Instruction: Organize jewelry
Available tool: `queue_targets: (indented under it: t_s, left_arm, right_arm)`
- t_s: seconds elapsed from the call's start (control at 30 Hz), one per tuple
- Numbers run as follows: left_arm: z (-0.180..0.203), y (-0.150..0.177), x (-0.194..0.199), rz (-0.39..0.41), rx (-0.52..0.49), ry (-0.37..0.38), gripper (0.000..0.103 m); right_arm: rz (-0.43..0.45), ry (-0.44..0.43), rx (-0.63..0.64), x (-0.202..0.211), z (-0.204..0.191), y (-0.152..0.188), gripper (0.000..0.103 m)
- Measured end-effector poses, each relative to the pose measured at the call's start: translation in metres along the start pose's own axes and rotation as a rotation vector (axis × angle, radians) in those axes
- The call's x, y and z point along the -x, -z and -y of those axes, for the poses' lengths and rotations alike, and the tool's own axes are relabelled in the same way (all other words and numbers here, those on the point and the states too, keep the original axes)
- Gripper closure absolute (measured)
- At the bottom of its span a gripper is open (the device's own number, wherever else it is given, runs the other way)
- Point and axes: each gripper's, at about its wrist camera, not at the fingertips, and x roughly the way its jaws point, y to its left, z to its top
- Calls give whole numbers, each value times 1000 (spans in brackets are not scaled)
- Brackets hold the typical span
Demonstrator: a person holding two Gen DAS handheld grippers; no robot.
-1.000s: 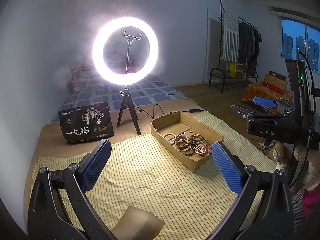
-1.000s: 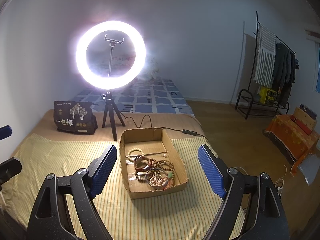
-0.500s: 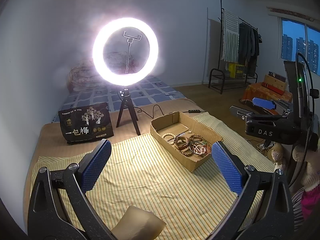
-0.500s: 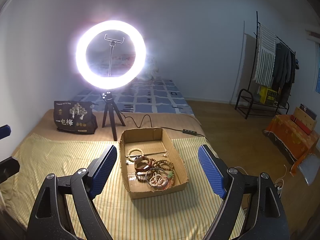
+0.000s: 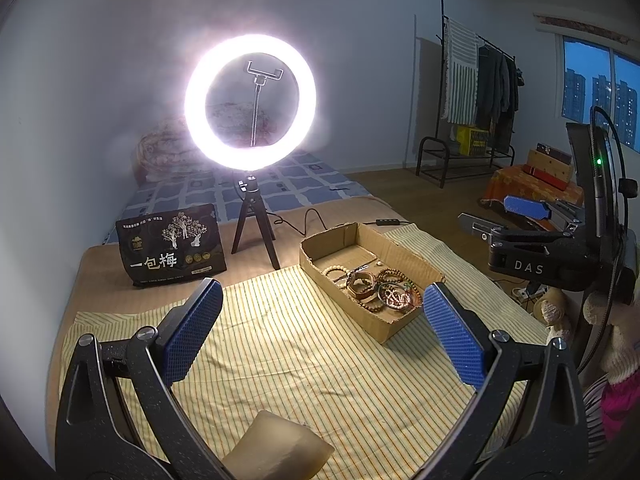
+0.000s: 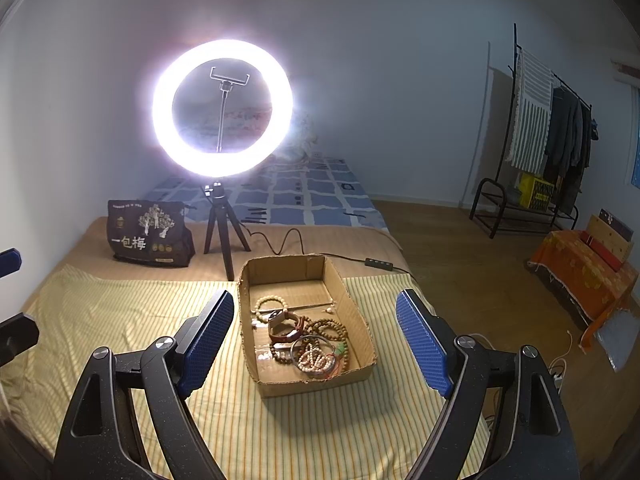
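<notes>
Two tools held above the striped bedsheet [image 6: 120, 320], both spread wide and gripping nothing. Right tool [image 6: 314, 338] aimed straight at the cardboard box [image 6: 360, 312], framed between its blue pads [image 6: 208, 340]. Left tool [image 5: 320, 334] aimed left of the same box [image 5: 404, 258], which sits ahead by its right pad. Heaped inside: beaded bracelets [image 6: 320, 354] and a brown leather band [image 6: 286, 326]. Beyond, a lit ring light [image 6: 222, 108] on a tripod, with a black snack bag [image 6: 148, 234] to its left.
</notes>
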Motion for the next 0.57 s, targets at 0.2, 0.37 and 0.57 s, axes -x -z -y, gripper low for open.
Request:
queue_targets:
  t_s: [0.2, 0.37, 0.57]
  left_arm:
    - [0, 0, 0, 0, -2, 0, 1]
    - [2, 0, 3, -6, 4, 3, 1]
    - [2, 0, 3, -4, 1, 2, 1]
  right_arm:
    - [-3, 1, 5, 2, 0, 0, 20]
    - [-3, 1, 3, 2, 0, 0, 20]
    - [-4, 0, 6, 2, 0, 0, 20]
